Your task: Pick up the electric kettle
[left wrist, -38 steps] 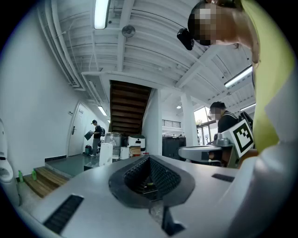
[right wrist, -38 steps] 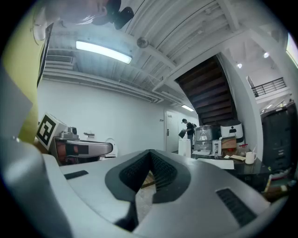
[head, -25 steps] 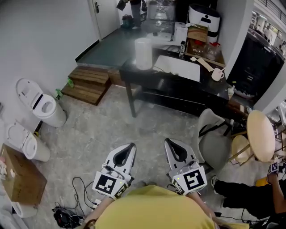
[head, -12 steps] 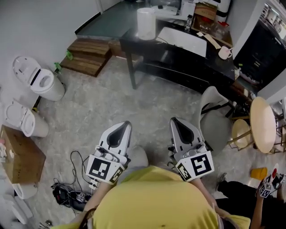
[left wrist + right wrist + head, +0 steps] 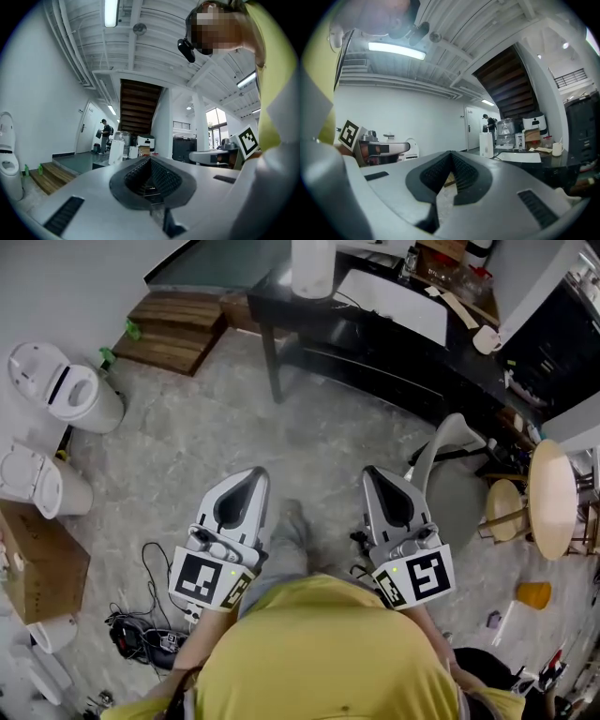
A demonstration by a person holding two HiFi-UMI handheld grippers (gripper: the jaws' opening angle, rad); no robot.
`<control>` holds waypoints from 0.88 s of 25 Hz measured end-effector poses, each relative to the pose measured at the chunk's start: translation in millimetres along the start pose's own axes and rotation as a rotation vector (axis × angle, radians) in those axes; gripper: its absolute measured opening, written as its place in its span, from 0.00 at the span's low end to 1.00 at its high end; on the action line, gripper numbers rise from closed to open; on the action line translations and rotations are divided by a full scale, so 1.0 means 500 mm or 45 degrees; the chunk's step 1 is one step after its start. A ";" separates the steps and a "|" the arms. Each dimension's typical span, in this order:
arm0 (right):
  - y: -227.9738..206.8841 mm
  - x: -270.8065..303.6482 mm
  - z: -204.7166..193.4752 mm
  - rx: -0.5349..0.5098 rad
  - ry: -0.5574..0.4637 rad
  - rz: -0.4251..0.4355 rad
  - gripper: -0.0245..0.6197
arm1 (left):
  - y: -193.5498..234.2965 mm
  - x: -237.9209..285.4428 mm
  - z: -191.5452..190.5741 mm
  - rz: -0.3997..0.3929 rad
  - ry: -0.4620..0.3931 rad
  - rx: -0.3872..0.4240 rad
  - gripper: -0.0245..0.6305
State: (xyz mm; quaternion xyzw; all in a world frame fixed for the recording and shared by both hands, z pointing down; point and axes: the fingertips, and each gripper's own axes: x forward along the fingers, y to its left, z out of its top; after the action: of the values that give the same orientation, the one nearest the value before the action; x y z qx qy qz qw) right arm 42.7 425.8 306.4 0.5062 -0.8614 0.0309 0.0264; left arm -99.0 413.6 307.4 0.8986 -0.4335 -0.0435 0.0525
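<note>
My left gripper [image 5: 251, 474] and right gripper [image 5: 373, 474] are both clenched on nothing, jaws pressed together, pointing level toward the black table [image 5: 375, 338]. The electric kettle [image 5: 312, 266], which looks like a smooth white cylinder, stands on that table's left end, well apart from both tools.

Between us lies mottled grey stone floor [image 5: 281, 427]. 1 grey moulded chair [image 5: 448, 493] sits just right of the line to the table. Beside the kettle lies 1 flat white rectangular board [image 5: 394, 304].

To the left I count 2 glossy white toilets [image 5: 64, 395], 1 cardboard box [image 5: 37, 563] and 1 set of slatted wooden steps [image 5: 178, 320]. To the right stand 2 round wooden tops [image 5: 551, 498]. 1 tangle of black cables [image 5: 141, 638] lies on the floor below my left gripper.
</note>
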 end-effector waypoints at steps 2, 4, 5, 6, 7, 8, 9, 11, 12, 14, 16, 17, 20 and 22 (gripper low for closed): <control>-0.012 0.043 0.001 0.000 0.004 0.000 0.06 | 0.033 0.030 0.000 -0.008 0.001 -0.001 0.05; -0.024 0.092 0.006 -0.007 0.005 0.000 0.06 | 0.071 0.061 0.000 -0.017 -0.002 -0.015 0.05; -0.029 0.116 0.010 -0.014 0.004 0.003 0.06 | 0.089 0.074 0.000 -0.020 -0.004 -0.028 0.05; -0.032 0.139 0.014 -0.021 0.002 0.009 0.06 | 0.108 0.086 -0.002 -0.020 -0.006 -0.038 0.05; -0.036 0.162 0.018 -0.025 -0.001 0.014 0.06 | 0.126 0.098 -0.003 -0.020 -0.006 -0.044 0.05; -0.041 0.183 0.022 -0.024 -0.003 0.016 0.06 | 0.143 0.112 -0.005 -0.022 -0.005 -0.047 0.05; -0.047 0.203 0.025 -0.020 -0.004 0.014 0.06 | 0.159 0.126 -0.005 -0.028 -0.004 -0.049 0.05; -0.057 0.236 0.032 -0.015 -0.004 0.004 0.06 | 0.186 0.151 -0.002 -0.045 -0.005 -0.052 0.05; -0.059 0.251 0.036 -0.019 -0.006 0.001 0.06 | 0.198 0.160 0.001 -0.052 -0.006 -0.049 0.05; -0.057 0.276 0.043 -0.030 -0.008 -0.006 0.06 | 0.222 0.173 0.008 -0.065 -0.004 -0.042 0.05; -0.058 0.295 0.042 -0.032 0.001 -0.019 0.06 | 0.242 0.187 0.013 -0.082 -0.002 -0.042 0.05; -0.062 0.303 0.039 -0.030 0.008 -0.030 0.06 | 0.249 0.195 0.015 -0.091 -0.002 -0.042 0.05; -0.070 0.318 0.029 -0.019 0.027 -0.060 0.06 | 0.259 0.214 0.009 -0.119 0.010 -0.044 0.05; -0.075 0.323 0.025 -0.018 0.026 -0.069 0.06 | 0.260 0.221 0.003 -0.131 0.011 -0.047 0.05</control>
State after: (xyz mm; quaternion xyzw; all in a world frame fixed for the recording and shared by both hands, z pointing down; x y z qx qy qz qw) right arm -3.2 266.0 307.2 0.5289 -0.8473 0.0294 0.0397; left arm -131.1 246.4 319.3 0.9187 -0.3856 -0.0500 0.0687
